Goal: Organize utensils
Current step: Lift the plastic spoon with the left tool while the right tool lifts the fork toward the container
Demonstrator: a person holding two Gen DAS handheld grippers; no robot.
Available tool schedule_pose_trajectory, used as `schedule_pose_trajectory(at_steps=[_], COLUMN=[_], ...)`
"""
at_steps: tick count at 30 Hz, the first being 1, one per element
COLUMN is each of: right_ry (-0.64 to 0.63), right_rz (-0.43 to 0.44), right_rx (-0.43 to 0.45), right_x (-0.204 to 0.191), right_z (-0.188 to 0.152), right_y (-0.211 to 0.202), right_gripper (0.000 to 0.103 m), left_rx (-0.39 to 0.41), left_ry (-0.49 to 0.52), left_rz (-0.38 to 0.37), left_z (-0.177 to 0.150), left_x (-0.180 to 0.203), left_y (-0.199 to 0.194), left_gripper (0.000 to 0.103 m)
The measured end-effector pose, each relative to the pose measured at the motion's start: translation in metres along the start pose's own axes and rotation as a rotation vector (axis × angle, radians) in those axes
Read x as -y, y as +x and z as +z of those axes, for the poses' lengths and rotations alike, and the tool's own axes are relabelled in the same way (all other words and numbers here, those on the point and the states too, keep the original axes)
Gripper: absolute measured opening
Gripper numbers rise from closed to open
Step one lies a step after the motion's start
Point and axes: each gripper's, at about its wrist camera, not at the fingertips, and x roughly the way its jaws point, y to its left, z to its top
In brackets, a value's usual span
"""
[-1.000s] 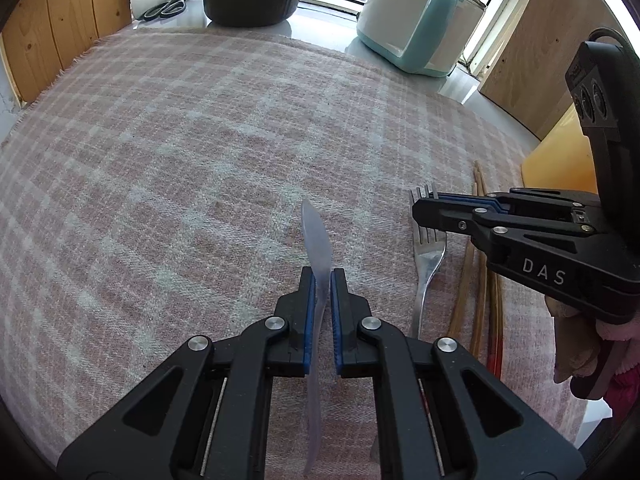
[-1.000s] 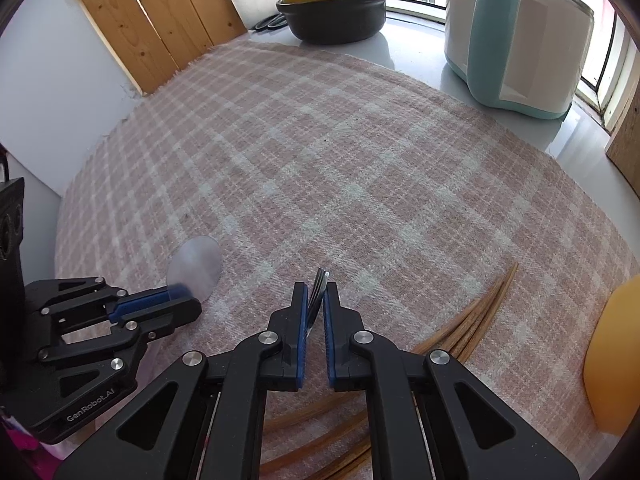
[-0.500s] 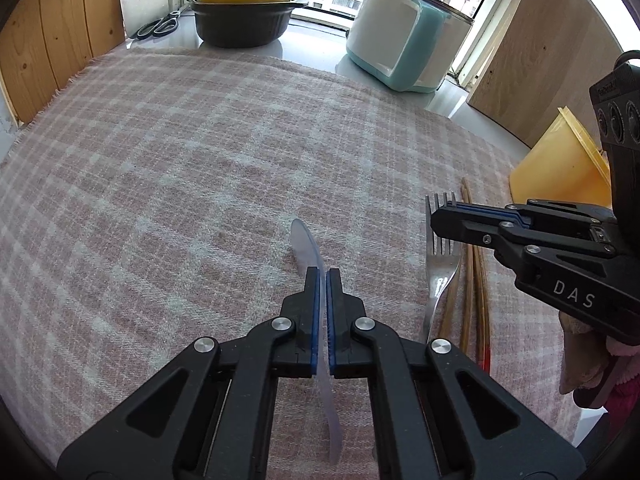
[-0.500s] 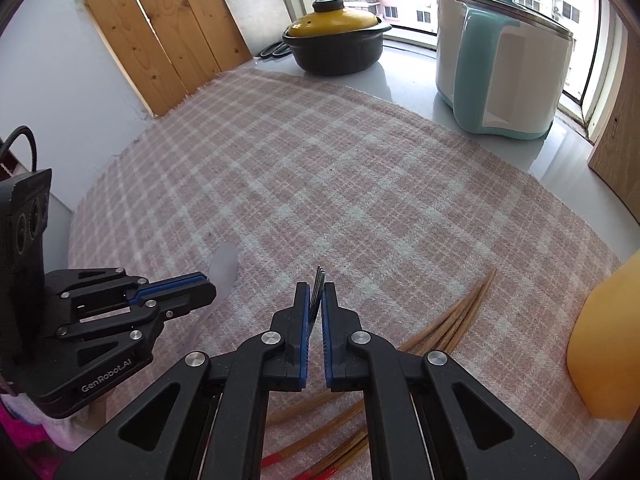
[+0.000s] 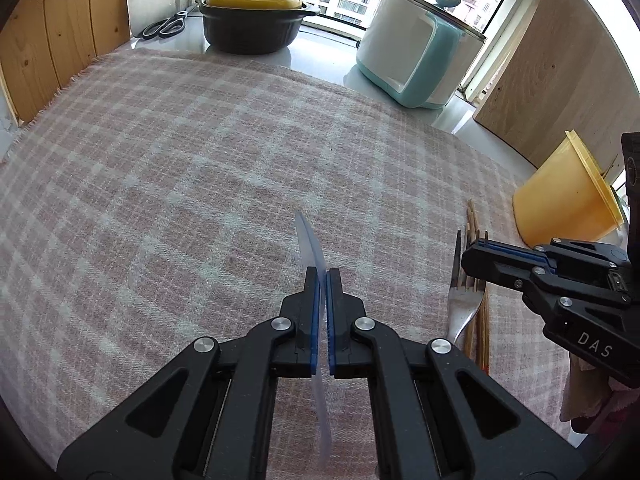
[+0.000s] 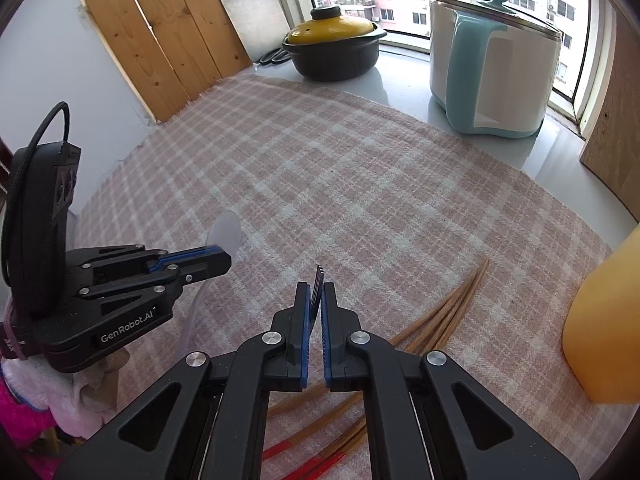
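Two utensils are gripped, spoon (image 5: 308,240) by left tongs (image 5: 322,280), fork (image 6: 317,286) by right tongs (image 6: 316,292); both should be kept clamped until carried to the yellow cup (image 5: 560,200) at right.

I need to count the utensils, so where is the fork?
The fork is clamped in the right gripper, lifted above the chopsticks near the cloth's right side.

We look steeply down along each gripper, close above the pink checked cloth (image 5: 200,184); both views share its far edge, toward the window.
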Motion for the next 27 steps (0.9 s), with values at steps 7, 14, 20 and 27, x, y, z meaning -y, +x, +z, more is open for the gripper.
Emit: schedule_pose_trajectory(at_steps=[7, 14, 20, 27], right_ry=[-0.023, -0.036, -0.033, -0.034], right_rz=[0.002, -0.017, -0.039, -0.066], right_rx=[0.059, 0.141, 0.208, 0.279], right_x=[-0.009, -0.01, -0.003, 0.01], right_z=[-0.001, -0.005, -0.008, -0.01], right_y=[-0.029, -0.069, -0.105, -0.151], right_gripper=[0.002, 0.001, 0.001, 0.001], left_rx=[0.071, 0.145, 0.192, 0.246], left_ry=[0.002, 0.015, 0.038, 0.067], left_rz=[-0.047, -0.076, -0.095, -0.138], left_z=[0.003, 0.006, 0.009, 0.019], left_x=[0.012, 0.033, 0.058, 0.092], left_y=[-0.036, -0.068, -0.085, -0.104], left_gripper=[0.0, 0.0, 0.0, 0.0])
